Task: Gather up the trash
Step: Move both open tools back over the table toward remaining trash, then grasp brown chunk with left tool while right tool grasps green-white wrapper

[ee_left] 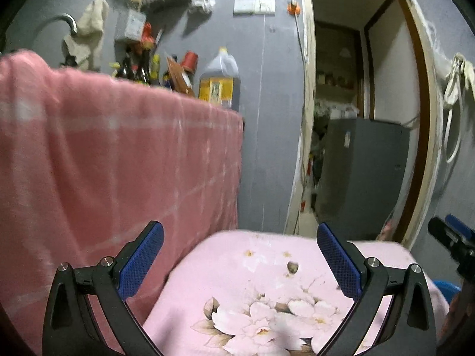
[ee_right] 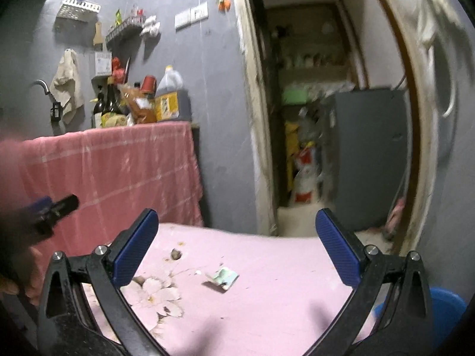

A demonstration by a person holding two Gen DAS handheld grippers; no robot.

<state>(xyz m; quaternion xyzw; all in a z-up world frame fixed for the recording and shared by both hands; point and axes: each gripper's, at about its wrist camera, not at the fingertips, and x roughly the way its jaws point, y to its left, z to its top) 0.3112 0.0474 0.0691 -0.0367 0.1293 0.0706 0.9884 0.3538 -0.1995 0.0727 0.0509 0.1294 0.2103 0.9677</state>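
Note:
A low table with a pink flowered cloth (ee_right: 267, 267) lies under both grippers. On it, in the right wrist view, lie a crumpled green-white wrapper (ee_right: 223, 277), a small brown nut shell (ee_right: 175, 254) and a few crumbs. The shell also shows in the left wrist view (ee_left: 292, 267). My right gripper (ee_right: 237, 246) is open and empty above the cloth, the wrapper just below and between its fingers. My left gripper (ee_left: 240, 261) is open and empty over the cloth's flower print; it also shows at the left of the right wrist view (ee_right: 56, 207).
A counter draped with a red-pink checked cloth (ee_left: 118, 148) stands left, with bottles and an oil jug (ee_left: 219, 80) on top. A blue bin (ee_right: 445, 308) sits at the table's right. A doorway (ee_right: 326, 118) with a grey cabinet (ee_right: 368, 154) opens behind.

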